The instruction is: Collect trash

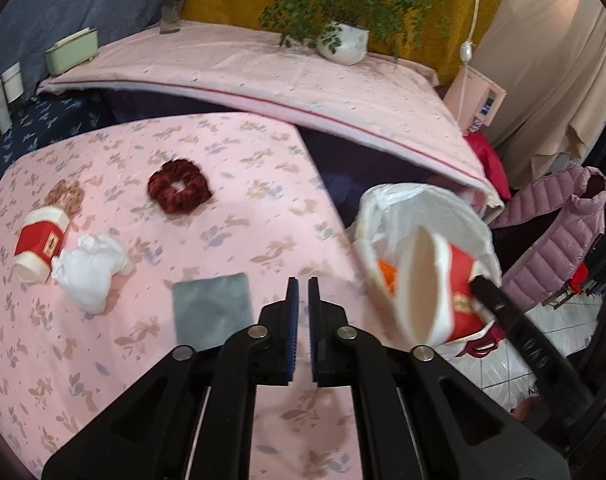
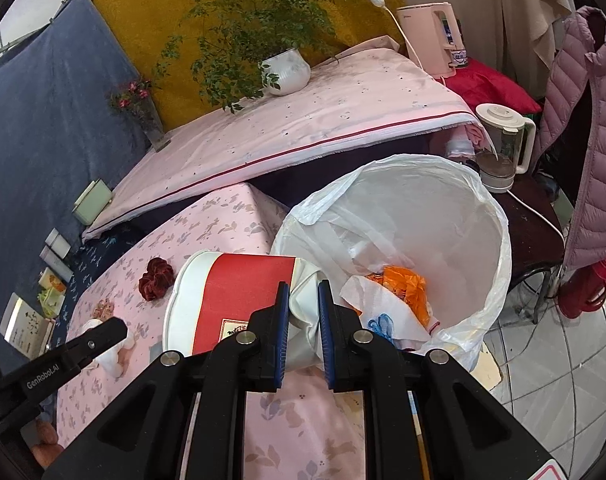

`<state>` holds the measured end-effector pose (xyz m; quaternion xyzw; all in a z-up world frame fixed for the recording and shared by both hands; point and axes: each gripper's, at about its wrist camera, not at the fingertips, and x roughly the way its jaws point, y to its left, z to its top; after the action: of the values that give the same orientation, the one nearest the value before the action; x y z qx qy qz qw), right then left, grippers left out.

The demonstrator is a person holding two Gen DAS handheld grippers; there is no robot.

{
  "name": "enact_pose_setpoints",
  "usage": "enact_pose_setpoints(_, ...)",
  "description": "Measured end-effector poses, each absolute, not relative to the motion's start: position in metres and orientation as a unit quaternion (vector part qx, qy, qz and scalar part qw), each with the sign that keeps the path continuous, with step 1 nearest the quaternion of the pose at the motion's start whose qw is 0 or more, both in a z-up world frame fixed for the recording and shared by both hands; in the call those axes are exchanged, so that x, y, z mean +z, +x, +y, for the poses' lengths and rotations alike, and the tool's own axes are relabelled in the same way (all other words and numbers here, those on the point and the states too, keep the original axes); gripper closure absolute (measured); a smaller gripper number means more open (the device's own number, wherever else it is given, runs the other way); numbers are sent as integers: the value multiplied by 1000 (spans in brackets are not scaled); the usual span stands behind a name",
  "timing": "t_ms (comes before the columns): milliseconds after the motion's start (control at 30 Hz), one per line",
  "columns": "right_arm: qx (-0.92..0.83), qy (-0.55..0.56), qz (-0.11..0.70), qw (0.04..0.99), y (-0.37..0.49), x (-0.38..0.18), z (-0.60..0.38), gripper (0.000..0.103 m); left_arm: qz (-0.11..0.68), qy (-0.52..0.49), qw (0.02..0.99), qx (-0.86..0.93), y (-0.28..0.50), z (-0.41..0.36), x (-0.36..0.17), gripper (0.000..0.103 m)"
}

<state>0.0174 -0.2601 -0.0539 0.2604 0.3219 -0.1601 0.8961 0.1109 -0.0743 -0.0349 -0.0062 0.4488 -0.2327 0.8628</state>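
Note:
My right gripper (image 2: pixel 304 312) is shut on the crushed base of a red and white paper cup (image 2: pixel 231 300), held tilted beside the rim of a bin lined with a white bag (image 2: pixel 443 216). The bin holds orange and white scraps (image 2: pixel 399 284). In the left wrist view this cup (image 1: pixel 431 280) hangs at the bin's (image 1: pixel 423 208) mouth, with a right finger (image 1: pixel 499 300) behind it. My left gripper (image 1: pixel 303 312) is shut and empty above the pink table. A second red and white cup (image 1: pixel 39 244) lies on its side at the left, touching a crumpled white tissue (image 1: pixel 91 272).
On the pink floral tablecloth (image 1: pixel 223 216) lie a dark red scrunchie (image 1: pixel 179 192), a beige scrunchie (image 1: pixel 65 196) and a grey cloth (image 1: pixel 213 308). A potted plant (image 1: pixel 343 40) and vase (image 1: pixel 173 4) stand on the rear table. A kettle (image 2: pixel 503 144) and jacket (image 2: pixel 591 128) are right.

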Motion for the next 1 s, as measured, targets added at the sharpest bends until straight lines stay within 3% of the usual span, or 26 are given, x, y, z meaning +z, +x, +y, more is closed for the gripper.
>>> enact_pose_setpoints(67,-160,262,323,895,17,-57,-262,89,462,0,860,-217,112,-67,-47,59)
enact_pose_setpoints(167,-157,265,327,893,18,-61,-261,89,474,8,857,-202,109,-53,-68,39)
enact_pose_setpoints(233,-154,265,330,893,18,-63,-259,89,482,22,856,-188,107,-47,-83,32)
enact_pose_setpoints(433,-144,265,341,890,23,-71,-249,89,522,27,839,-154,115,-36,-122,32)
enact_pose_setpoints(700,-139,258,349,890,26,-73,-242,89,515,23,842,-159,120,-50,-127,36)
enact_pose_setpoints(800,-141,258,350,889,26,-74,-243,89,506,38,845,-170,116,-58,-126,51)
enact_pose_setpoints(867,-142,259,350,889,26,-74,-244,89,504,43,844,-178,115,-62,-124,77)
enact_pose_setpoints(933,-143,259,350,889,26,-74,-245,89,509,39,839,-188,116,-65,-124,88)
enact_pose_setpoints(1000,-144,259,349,889,26,-74,-246,89,511,31,837,-191,117,-66,-122,90)
